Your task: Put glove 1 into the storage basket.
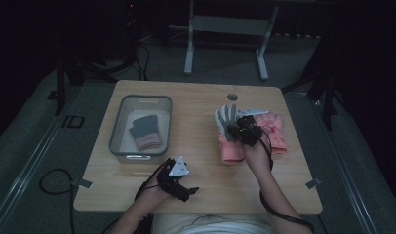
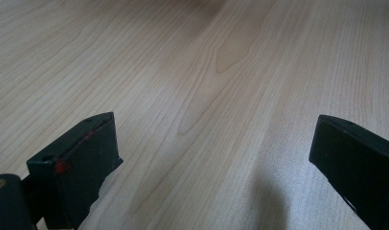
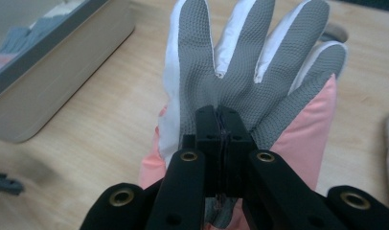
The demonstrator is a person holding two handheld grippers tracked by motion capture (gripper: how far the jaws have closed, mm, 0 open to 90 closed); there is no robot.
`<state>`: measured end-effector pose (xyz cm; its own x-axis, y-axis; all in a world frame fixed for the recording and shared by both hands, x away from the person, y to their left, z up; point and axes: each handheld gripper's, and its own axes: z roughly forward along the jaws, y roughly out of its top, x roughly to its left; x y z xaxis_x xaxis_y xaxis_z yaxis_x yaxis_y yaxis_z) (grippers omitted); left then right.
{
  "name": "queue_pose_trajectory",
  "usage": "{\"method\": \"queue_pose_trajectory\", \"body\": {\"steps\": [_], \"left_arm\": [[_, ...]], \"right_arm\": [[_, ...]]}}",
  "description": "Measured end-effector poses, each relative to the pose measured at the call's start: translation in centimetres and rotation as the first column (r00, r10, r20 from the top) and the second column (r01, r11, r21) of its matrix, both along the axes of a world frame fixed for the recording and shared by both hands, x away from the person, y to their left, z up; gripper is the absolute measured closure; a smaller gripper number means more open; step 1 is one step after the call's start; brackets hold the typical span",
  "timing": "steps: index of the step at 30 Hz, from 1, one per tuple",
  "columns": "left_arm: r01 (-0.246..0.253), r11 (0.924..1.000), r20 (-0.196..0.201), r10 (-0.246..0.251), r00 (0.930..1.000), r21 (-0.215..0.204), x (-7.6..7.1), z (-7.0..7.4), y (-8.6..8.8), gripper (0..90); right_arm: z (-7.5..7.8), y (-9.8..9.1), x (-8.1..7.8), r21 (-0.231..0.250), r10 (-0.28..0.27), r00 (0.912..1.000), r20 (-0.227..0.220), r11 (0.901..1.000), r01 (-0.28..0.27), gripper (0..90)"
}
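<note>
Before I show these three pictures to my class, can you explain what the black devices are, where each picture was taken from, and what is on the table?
A person sits at a wooden table with a hand-held gripper in each hand: a black two-jaw clamp with a camera on it. The high view looks down from above. The other two pictures look along each gripper's own jaws. The left hand-held gripper rests near the table's front edge, jaws apart, nothing between them. The right hand-held gripper is shut on a pink glove with a grey palm, holding it up. Another pink glove lies beside it. On the left stands a grey bin with one more glove inside.
</note>
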<state>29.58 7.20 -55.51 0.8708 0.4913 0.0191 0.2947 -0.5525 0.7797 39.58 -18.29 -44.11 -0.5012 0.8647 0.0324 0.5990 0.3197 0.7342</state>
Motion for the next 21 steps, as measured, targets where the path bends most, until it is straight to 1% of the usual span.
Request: {"method": "queue_pose_trajectory", "body": {"steps": [1,3,4,6,7,8,10,12,16,18,21], "left_arm": [[-0.002,1.0,0.006,0.002,1.0,0.001,0.0,0.0,0.0,2.6],[-0.01,0.9999,0.033,0.01,0.9994,0.01,-0.2,0.1,0.0,2.7],[-0.013,0.9999,0.042,0.012,0.9991,0.002,-0.3,0.1,0.0,2.8],[-0.01,0.9999,0.043,0.01,0.999,-0.003,-0.4,0.1,0.0,2.9],[-0.007,1.0,0.044,0.007,0.999,0.001,-0.4,0.1,-0.1,2.9],[-0.005,1.0,0.042,0.005,0.9991,0.003,-0.5,0.1,-0.1,2.9],[0.003,1.0,0.037,-0.003,0.9993,0.008,-0.4,0.0,-0.1,2.9],[0.008,0.9999,0.03,-0.008,0.9995,0.01,-0.4,-0.1,-0.1,2.9],[0.011,0.9999,0.033,-0.011,0.9994,0.008,-0.5,-0.2,-0.2,2.9],[0.01,0.9998,0.031,-0.01,0.9995,0.014,-0.4,-0.2,-0.2,2.9],[0.01,0.9999,0.028,-0.011,0.9996,0.009,-0.4,-0.3,-0.2,2.9]], "right_arm": [[-0.3,0.3,-0.2,0.012,-0.01,0.9999,-0.01,0.9999,0.01,88.8],[-0.9,1.1,-0.4,0.012,-0.012,0.9994,-0.031,0.9998,0.012,88.8],[-1.3,1.4,-0.5,0.013,-0.017,0.9992,-0.037,0.9998,0.018,88.8],[-2.4,2.2,-0.4,0.005,-0.028,0.9984,-0.049,0.9996,0.028,88.8],[-3.0,2.5,-0.3,0.005,-0.034,0.9976,-0.06,0.9994,0.034,88.8],[-3.6,2.8,-0.1,-0.006,-0.041,0.9972,-0.062,0.9992,0.041,88.8],[-4.6,3.4,0.4,-0.015,-0.053,0.9953,-0.081,0.9986,0.052,88.8],[-5.5,3.9,0.8,-0.033,-0.049,0.995,-0.087,0.9984,0.046,88.7],[-6.8,5.0,1.3,-0.072,-0.025,0.9941,-0.106,0.9972,0.017,88.7],[-7.3,5.1,1.6,-0.074,-0.03,0.9939,-0.106,0.997,0.022,88.6],[-8.0,5.2,2.1,-0.07,-0.045,0.9924,-0.114,0.9969,0.037,88.5]]}}
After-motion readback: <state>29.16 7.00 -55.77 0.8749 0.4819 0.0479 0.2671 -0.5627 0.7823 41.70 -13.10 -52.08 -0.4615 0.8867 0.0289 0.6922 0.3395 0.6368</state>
